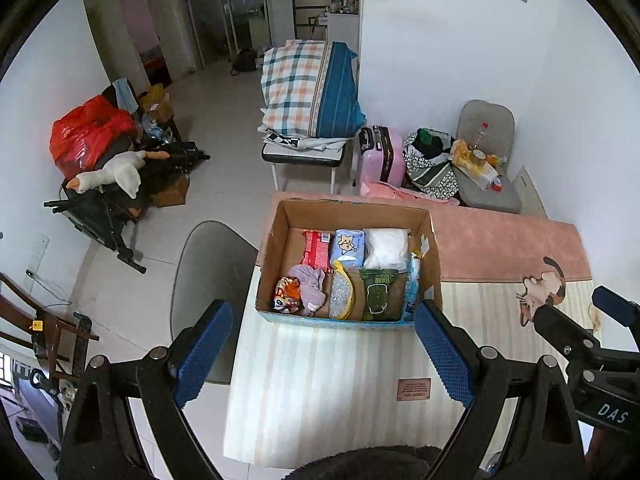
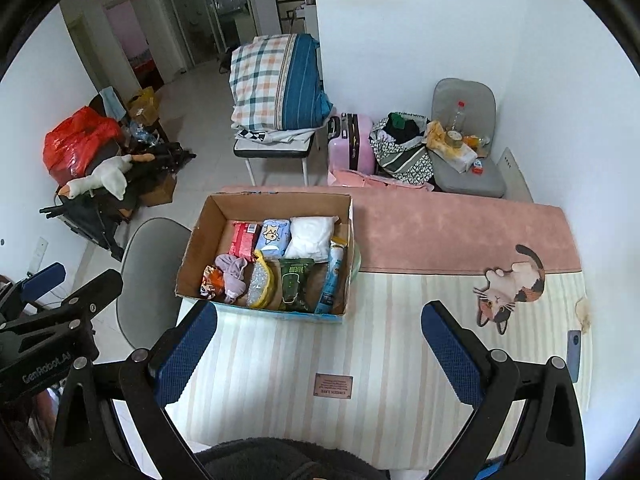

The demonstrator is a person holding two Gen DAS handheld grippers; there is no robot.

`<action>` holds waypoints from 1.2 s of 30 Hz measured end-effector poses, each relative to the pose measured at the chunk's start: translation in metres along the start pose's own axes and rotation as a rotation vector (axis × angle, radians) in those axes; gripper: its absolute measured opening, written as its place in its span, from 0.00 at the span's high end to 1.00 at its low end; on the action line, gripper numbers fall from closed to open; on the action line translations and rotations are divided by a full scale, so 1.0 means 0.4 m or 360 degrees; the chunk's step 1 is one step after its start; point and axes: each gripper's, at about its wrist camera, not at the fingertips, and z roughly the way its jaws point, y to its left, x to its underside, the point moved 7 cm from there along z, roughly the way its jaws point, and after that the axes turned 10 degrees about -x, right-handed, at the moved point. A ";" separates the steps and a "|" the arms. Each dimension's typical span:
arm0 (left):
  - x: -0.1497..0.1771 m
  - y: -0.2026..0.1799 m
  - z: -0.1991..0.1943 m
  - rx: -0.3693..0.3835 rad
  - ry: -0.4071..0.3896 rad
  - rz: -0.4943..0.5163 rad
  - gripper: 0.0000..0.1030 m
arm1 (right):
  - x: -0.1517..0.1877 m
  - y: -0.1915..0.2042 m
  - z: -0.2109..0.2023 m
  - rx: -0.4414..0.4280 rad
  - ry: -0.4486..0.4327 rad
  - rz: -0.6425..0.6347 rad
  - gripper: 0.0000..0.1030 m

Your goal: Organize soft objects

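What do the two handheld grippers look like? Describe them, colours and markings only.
Both are black frames with silver pivot bolts and two fingers faced in textured blue pads. The left gripper appears in the right wrist view with white "GenRobot.AI" lettering; the right gripper shows white "DAS" lettering in the left wrist view.

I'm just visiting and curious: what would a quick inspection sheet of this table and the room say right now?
Surface: table mat, striped, pink at the far side, with a cat picture.
Job's things: cardboard box on the mat, holding packets, a white bag and crumpled cloth.
Clutter: phone at the mat's right edge.
Grippers: left gripper and right gripper both open, empty, above the mat.
Cables: thin wire on the floor by the wall.
Surroundings: folded bedding, pink suitcase, goose toy, grey chairs.
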 end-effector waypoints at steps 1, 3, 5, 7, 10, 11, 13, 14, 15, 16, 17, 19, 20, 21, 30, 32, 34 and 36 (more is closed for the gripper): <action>0.002 0.001 -0.005 -0.0001 -0.0001 -0.0002 0.09 | 0.001 0.001 -0.007 0.0004 -0.0006 -0.0004 0.00; 0.002 0.002 -0.008 0.0000 -0.0007 0.0000 0.09 | 0.002 0.004 -0.023 0.0020 -0.0025 -0.0015 0.00; 0.001 0.005 -0.014 -0.0003 -0.0012 -0.0001 0.09 | 0.000 0.005 -0.031 0.0045 -0.0041 -0.0019 0.00; -0.001 0.010 -0.018 -0.0003 -0.0017 -0.0006 0.09 | -0.006 0.003 -0.037 0.0094 -0.0063 -0.0027 0.00; -0.005 0.009 -0.017 -0.0011 -0.0026 -0.0006 0.09 | -0.010 -0.003 -0.041 0.0120 -0.0079 -0.0015 0.00; -0.006 0.007 -0.013 -0.0027 -0.0026 -0.0002 0.03 | -0.012 -0.004 -0.040 0.0128 -0.0082 -0.0014 0.00; -0.007 0.007 -0.006 -0.0032 -0.0034 0.0003 0.00 | -0.015 -0.006 -0.035 0.0149 -0.0084 -0.0012 0.00; -0.008 0.009 -0.003 -0.0032 -0.0035 -0.0003 0.00 | -0.014 -0.007 -0.033 0.0153 -0.0081 -0.0010 0.00; -0.008 0.009 -0.002 -0.0026 -0.0034 -0.0006 0.00 | -0.016 -0.007 -0.028 0.0155 -0.0079 -0.0010 0.00; -0.007 0.010 0.000 -0.0022 -0.0031 -0.0010 0.00 | -0.017 -0.007 -0.025 0.0157 -0.0075 -0.0012 0.00; -0.007 0.011 0.003 -0.0018 -0.0029 -0.0020 0.00 | -0.017 -0.005 -0.020 0.0159 -0.0070 -0.0012 0.00; -0.006 0.012 0.008 -0.0016 -0.0022 -0.0016 0.00 | -0.017 -0.003 -0.014 0.0164 -0.0064 -0.0017 0.00; -0.006 0.012 0.012 -0.0021 -0.0018 -0.0015 0.00 | -0.017 -0.002 -0.013 0.0167 -0.0065 -0.0018 0.00; -0.005 0.011 0.013 -0.0018 -0.0012 -0.0012 0.00 | -0.017 -0.003 -0.011 0.0171 -0.0063 -0.0018 0.00; -0.001 0.013 0.019 -0.0021 -0.0016 -0.0015 0.00 | -0.017 -0.007 0.000 0.0177 -0.0049 -0.0009 0.00; -0.001 0.014 0.018 -0.0022 -0.0021 -0.0015 0.00 | -0.017 -0.008 0.000 0.0175 -0.0048 -0.0007 0.00; 0.000 0.013 0.018 -0.0023 -0.0018 -0.0018 0.00 | -0.017 -0.010 0.000 0.0184 -0.0050 -0.0012 0.00; 0.001 0.012 0.018 -0.0012 -0.0015 -0.0022 0.00 | -0.018 -0.014 0.002 0.0178 -0.0048 -0.0004 0.00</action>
